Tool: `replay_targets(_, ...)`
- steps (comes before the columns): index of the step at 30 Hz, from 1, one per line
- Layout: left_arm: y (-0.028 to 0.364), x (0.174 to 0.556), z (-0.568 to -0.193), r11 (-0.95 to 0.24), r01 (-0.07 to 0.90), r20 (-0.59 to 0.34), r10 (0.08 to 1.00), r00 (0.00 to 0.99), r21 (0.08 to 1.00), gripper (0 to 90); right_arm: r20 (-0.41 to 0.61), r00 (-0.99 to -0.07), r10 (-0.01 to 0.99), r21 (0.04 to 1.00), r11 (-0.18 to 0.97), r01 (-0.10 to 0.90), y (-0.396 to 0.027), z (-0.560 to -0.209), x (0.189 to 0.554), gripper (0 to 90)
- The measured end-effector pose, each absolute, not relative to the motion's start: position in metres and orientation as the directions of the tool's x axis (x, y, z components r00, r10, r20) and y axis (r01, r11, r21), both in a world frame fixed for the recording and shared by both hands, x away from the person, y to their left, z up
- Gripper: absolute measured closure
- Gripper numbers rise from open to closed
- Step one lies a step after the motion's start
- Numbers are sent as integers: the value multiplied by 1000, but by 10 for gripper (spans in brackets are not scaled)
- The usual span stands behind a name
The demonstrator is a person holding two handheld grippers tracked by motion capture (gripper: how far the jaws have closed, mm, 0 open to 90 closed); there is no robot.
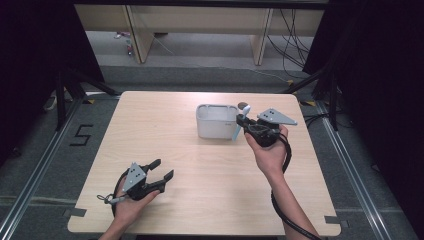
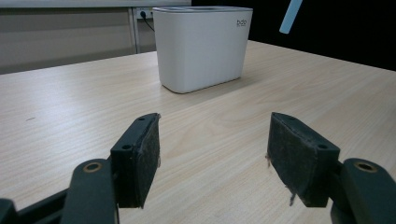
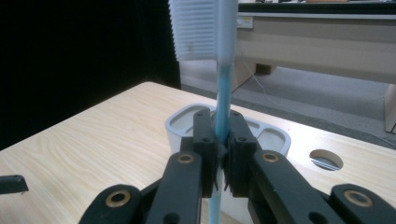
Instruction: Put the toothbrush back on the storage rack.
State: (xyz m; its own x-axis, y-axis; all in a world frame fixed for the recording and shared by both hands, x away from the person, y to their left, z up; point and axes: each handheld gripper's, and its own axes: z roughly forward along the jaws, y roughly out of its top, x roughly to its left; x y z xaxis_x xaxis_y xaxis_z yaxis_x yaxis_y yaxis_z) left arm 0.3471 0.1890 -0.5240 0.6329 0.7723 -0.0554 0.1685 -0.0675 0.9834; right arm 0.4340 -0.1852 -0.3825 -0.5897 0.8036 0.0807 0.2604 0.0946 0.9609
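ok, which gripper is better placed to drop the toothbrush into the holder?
Right. The right gripper is shut on the toothbrush, just beside the white holder. The left gripper is open, holds nothing, and sits near the table's front edge.

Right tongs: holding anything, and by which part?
Yes. The right tongs are shut on a toothbrush, gripping its light blue handle partway down, bristle head up, above the white holder.

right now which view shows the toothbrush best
The right gripper view: the toothbrush stands upright, its blue handle clamped in the right hand-held gripper, white bristles at top. The high view gives a small pale-blue strip beside the white holder. The left gripper view catches just a blue end.
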Motion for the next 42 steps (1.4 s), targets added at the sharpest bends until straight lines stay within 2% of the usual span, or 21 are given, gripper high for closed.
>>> replay_targets(4,189,347,-524,-68,169,-56,773,632,983,340,92,-587,804,961,82,264,-184,-380,437,852)
replay_targets(6,189,347,-524,-67,169,-56,773,632,983,340,62,-578,814,966,97,240,-185,-380,439,852)
replay_targets(8,189,347,-524,-66,169,-57,773,632,983,340,96,-582,807,961,77,266,-184,-380,440,851)
replay_targets(11,189,347,-524,-64,168,-58,773,632,984,340,76,-574,815,962,91,256,-186,-379,443,851)
replay_targets(42,189,347,-524,-69,169,-54,773,632,983,345,98,-524,846,973,29,229,-183,-368,465,850)
